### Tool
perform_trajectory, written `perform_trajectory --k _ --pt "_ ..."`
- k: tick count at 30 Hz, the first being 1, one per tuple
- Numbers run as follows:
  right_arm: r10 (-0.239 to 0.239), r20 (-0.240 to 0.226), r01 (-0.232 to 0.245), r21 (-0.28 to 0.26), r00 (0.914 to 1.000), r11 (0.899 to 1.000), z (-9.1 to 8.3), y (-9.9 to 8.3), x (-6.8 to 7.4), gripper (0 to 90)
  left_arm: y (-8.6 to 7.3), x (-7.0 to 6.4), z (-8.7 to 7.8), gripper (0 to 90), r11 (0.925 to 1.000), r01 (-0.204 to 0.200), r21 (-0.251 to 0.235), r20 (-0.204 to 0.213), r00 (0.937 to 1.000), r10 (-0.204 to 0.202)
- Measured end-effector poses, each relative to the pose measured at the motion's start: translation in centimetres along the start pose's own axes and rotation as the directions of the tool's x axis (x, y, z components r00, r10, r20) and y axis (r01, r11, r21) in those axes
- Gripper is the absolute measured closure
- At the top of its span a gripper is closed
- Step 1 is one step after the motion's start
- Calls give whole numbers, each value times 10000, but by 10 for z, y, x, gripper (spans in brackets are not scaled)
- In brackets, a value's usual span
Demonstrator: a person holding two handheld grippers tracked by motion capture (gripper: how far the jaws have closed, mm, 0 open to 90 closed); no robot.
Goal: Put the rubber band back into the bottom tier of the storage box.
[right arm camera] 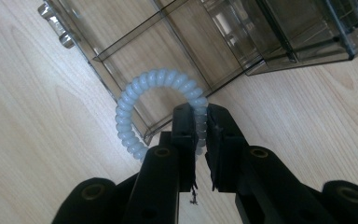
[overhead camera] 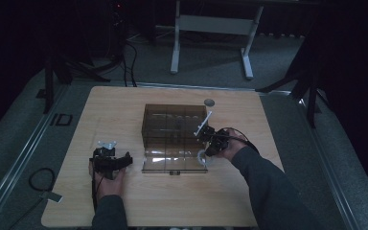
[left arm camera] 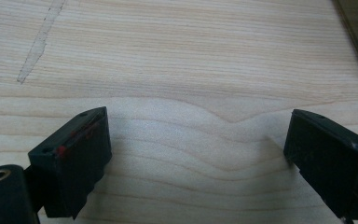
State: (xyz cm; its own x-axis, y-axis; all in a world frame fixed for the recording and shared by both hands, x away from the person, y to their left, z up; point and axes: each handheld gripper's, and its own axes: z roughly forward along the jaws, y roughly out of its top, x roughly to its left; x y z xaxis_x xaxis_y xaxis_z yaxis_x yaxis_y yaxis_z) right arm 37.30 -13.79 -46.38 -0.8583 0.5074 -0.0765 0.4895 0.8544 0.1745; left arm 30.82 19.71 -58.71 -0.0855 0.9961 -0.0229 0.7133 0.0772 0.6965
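A pale blue spiral hair tie (right arm camera: pixel 142 100) hangs as a ring from my right gripper (right arm camera: pixel 199 122), which is shut on it. The ring sits over the corner of a smoky clear organizer box (right arm camera: pixel 177 51) with dividers. From the high view, the right gripper (overhead camera: pixel 210 146) holds the hair tie (overhead camera: pixel 202 157) at the right front corner of the box (overhead camera: pixel 175 127), whose lid (overhead camera: pixel 172 163) lies open toward me. My left gripper (overhead camera: pixel 109 160) rests left of the box; its jaws stand wide open over bare wood (left arm camera: pixel 196 140) with nothing between them.
The box stands at the middle of a light wooden table (overhead camera: pixel 124 201). A small grey round disc (overhead camera: pixel 209 101) lies behind the box near the far edge. A metal latch (right arm camera: pixel 56 25) sticks out of the lid's edge. Dark floor and a table frame lie beyond.
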Motion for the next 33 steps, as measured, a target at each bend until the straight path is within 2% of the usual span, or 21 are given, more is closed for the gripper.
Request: perform_trajectory --k 11,25,33 --pt "12 19 -13 63 10000 10000 9 6 -1 818 0 0 0 73 10000 15 3 3 10000 -15" --pt "-298 86 296 246 9995 9993 21 16 6 818 0 0 0 73 10000 5 10 5 10000 -5" --pt "-326 171 320 364 9993 9988 26 20 7 818 0 0 0 72 10000 -7 18 2 10000 7"
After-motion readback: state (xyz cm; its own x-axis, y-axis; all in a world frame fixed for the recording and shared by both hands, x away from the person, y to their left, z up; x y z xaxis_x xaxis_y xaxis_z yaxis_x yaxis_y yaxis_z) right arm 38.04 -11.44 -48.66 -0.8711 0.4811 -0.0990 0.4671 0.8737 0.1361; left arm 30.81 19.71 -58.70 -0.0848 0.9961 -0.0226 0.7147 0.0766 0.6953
